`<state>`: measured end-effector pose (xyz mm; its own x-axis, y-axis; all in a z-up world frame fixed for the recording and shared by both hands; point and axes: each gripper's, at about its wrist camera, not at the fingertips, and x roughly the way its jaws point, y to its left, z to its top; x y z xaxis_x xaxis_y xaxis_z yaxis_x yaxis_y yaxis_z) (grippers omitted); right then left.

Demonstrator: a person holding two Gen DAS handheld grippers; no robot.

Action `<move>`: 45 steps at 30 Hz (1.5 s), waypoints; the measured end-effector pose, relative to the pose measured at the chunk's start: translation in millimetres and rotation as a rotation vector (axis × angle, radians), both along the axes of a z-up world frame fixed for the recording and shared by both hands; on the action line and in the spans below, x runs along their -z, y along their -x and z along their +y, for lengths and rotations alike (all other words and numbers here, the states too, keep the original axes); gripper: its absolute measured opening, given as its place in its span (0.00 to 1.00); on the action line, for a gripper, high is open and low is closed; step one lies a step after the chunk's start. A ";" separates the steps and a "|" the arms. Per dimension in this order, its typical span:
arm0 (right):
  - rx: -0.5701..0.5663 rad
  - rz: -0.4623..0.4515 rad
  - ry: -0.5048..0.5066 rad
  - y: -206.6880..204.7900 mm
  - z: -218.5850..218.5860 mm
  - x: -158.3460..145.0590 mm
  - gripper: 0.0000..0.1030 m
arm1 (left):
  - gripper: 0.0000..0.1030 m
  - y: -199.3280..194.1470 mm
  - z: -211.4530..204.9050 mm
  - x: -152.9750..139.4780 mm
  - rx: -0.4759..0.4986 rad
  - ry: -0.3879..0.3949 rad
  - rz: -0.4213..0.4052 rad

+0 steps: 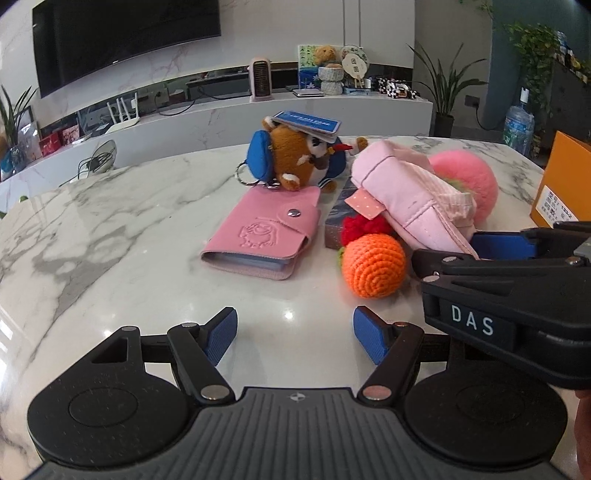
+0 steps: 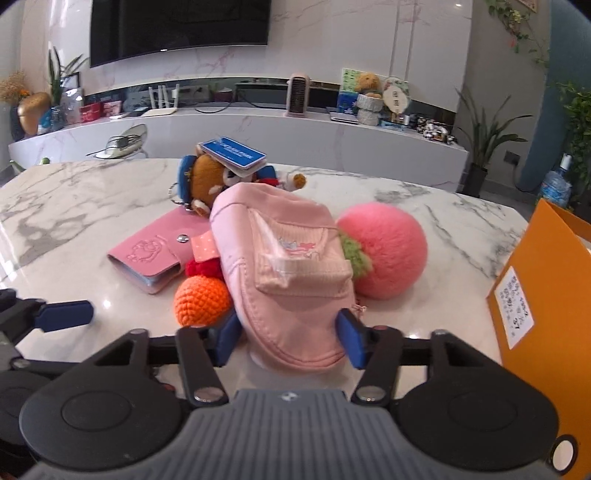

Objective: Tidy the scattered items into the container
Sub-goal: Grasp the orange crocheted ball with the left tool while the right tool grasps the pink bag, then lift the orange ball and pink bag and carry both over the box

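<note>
Pink pouch (image 2: 291, 273) mid-surface (image 2: 92, 206), straddled by right hand-held gripper (image 2: 291, 339), pads not visibly clamping. Left hand-held gripper (image 1: 294, 334) spread, empty. Orange box (image 2: 543, 295) right edge; toys, wallet (image 1: 262, 236) lying outside.

A home living room is shown. A large television (image 2: 177, 26) is mounted on a marble-clad wall above a long white media shelf (image 2: 258, 125), on which a router (image 2: 162, 107), a small heater (image 2: 298, 95) and a teddy bear (image 2: 367, 83) are set. Potted plants (image 2: 487, 144) and a water bottle (image 1: 519, 127) are seen beyond the marble counter (image 1: 129, 229).
</note>
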<state>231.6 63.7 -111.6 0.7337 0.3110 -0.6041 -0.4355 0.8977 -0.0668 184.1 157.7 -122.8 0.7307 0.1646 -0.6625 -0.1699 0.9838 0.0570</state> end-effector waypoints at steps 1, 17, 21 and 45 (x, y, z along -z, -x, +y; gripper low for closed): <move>-0.007 -0.002 -0.005 0.5 -0.8 -1.0 0.43 | 0.80 -0.4 -3.7 -1.8 0.015 -0.010 -0.003; 0.034 0.053 -0.088 5.0 -48.4 -15.9 0.24 | 0.75 -38.9 -55.5 -2.2 0.162 -0.225 0.062; 0.038 0.058 -0.108 2.5 -52.0 -14.8 0.24 | 0.65 -44.0 -56.1 0.0 0.176 -0.250 0.066; 0.014 -0.009 -0.132 32.5 -55.6 -47.8 0.19 | 0.46 17.5 -56.8 -57.0 0.128 -0.208 -0.017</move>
<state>199.1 8.2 -63.8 0.7440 0.3769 -0.5518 -0.4229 0.9049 0.0479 166.6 100.9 -65.8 0.7652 0.2014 -0.6115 -0.0473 0.9648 0.2586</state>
